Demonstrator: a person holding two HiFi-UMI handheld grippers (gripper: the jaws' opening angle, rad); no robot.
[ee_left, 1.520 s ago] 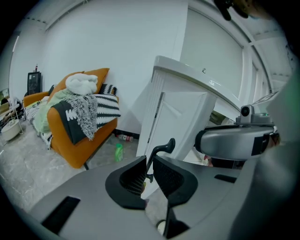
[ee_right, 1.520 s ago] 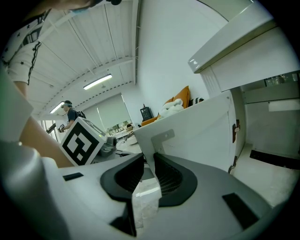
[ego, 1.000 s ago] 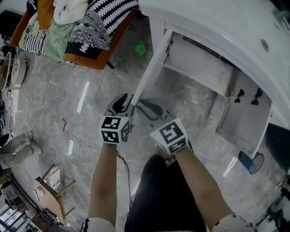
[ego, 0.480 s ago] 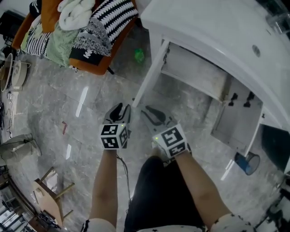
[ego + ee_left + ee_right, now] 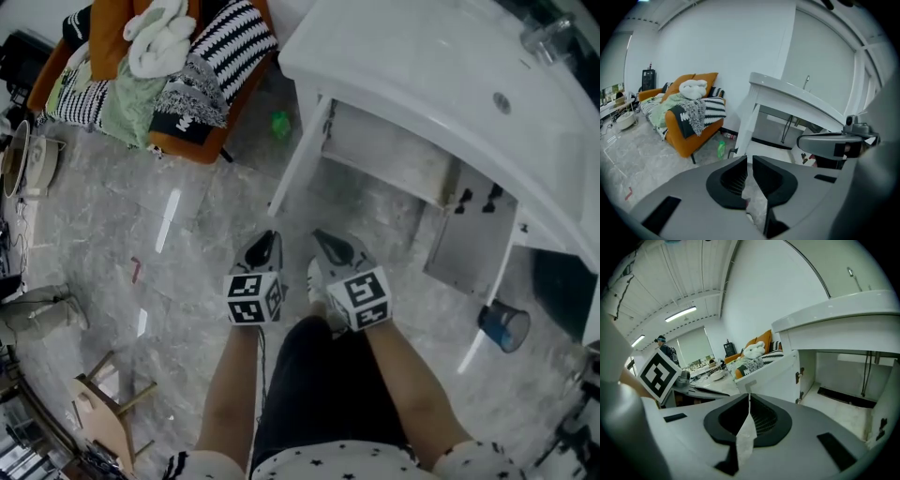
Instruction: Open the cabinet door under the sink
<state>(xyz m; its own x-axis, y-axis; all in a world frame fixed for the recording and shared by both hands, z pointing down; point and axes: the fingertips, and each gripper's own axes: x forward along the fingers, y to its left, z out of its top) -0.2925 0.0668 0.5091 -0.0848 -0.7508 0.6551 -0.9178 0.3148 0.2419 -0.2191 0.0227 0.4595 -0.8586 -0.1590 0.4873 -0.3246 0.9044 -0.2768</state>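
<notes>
Looking down from the head view, the cabinet under the sink stands open. Its left door swings out from the cabinet's left front corner. The right door hangs wide at the right edge.

Both tools hover over the floor close to the person, apart from the doors. The left gripper has jaws just closing to a thin slit, with nothing between them. The right gripper has jaws just closed, tips meeting, empty.

The opening looks done. To finish well, keep both tools clear of the left door's free edge, so nothing nudges it shut.
</notes>
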